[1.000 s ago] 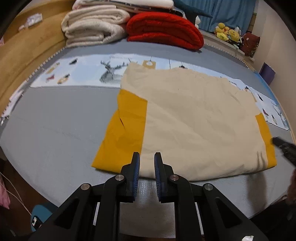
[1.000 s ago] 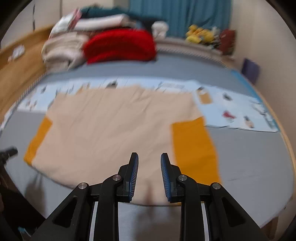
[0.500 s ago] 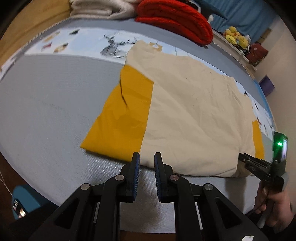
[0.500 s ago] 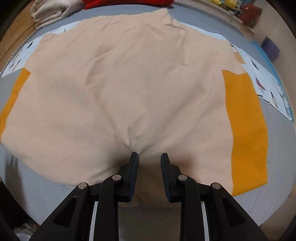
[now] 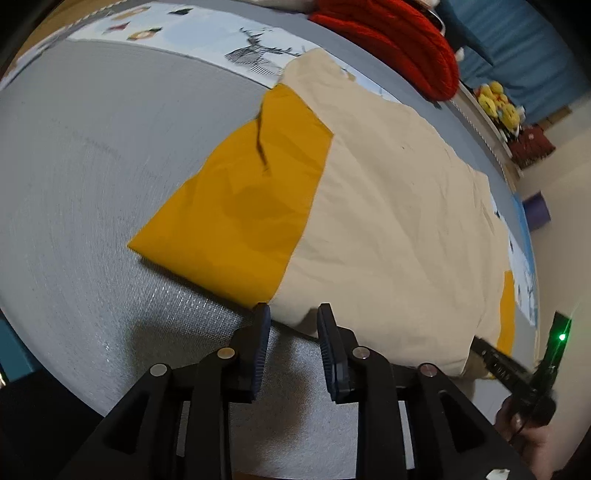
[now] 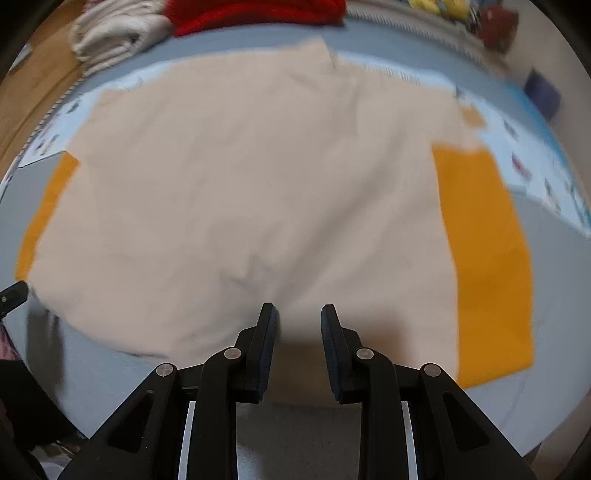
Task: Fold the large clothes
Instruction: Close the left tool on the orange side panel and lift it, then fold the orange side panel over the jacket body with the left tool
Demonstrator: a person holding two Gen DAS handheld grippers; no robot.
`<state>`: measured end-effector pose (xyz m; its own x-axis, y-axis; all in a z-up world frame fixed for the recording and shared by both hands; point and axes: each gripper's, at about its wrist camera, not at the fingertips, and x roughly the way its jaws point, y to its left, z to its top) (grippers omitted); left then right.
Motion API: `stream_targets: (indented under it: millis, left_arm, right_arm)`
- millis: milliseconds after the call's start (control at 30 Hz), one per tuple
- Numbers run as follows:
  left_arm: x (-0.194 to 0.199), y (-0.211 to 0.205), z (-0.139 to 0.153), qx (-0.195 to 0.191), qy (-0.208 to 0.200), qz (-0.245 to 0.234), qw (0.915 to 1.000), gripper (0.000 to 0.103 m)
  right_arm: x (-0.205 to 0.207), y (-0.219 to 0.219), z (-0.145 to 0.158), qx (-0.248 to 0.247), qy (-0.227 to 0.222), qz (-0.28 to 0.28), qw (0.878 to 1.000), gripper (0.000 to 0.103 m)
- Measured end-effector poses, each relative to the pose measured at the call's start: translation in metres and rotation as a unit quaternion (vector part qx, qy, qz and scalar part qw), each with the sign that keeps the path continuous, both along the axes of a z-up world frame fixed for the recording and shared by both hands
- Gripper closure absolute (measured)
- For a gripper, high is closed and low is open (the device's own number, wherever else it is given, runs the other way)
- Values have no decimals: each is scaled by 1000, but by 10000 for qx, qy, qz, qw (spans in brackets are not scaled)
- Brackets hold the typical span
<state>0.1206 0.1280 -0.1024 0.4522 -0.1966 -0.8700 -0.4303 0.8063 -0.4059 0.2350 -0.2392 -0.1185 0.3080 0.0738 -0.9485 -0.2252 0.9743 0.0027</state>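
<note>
A large cream garment (image 5: pixel 388 206) with orange sleeves (image 5: pixel 243 206) lies flat on the grey bed; it also fills the right wrist view (image 6: pixel 251 192), with an orange sleeve (image 6: pixel 487 258) at the right. My left gripper (image 5: pixel 291 314) is open, its tips at the near hem where orange meets cream. My right gripper (image 6: pixel 298 312) is open, its tips over the cream near hem, nothing clamped. The right gripper also shows in the left wrist view (image 5: pixel 509 365) at the garment's far right corner.
A patterned light-blue sheet (image 5: pixel 258 55) lies under the garment's far edge. A red blanket (image 5: pixel 402 33) and folded white blankets (image 6: pixel 114 37) sit at the back. Yellow plush toys (image 5: pixel 496 103) line the far ledge. The bed's near edge (image 5: pixel 110 369) is just below my left gripper.
Both grippers have moved forward and down toward the garment's near hem and opened wider. The right wrist view is now blurred by motion.
</note>
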Motion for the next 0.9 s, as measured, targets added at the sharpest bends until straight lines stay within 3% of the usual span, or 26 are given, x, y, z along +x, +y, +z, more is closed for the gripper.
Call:
stream_targets:
  millis: [133, 333, 733, 900]
  left_arm:
    - [-1, 6, -5, -372, 38, 105, 9992, 65]
    - [-5, 18, -22, -1106, 189, 378, 9930, 64]
    - [-5, 40, -39, -1628, 128, 1035, 9811, 59]
    - [-6, 45, -46, -1731, -181, 1319, 9759, 58]
  right_arm:
    - [0, 1, 1, -100, -55, 122, 9999, 76]
    - [2, -2, 2, -177, -18, 266, 9995, 76]
    - [7, -2, -3, -41, 72, 245, 9997, 75]
    - [8, -7, -5, -25, 103, 225, 9997, 75]
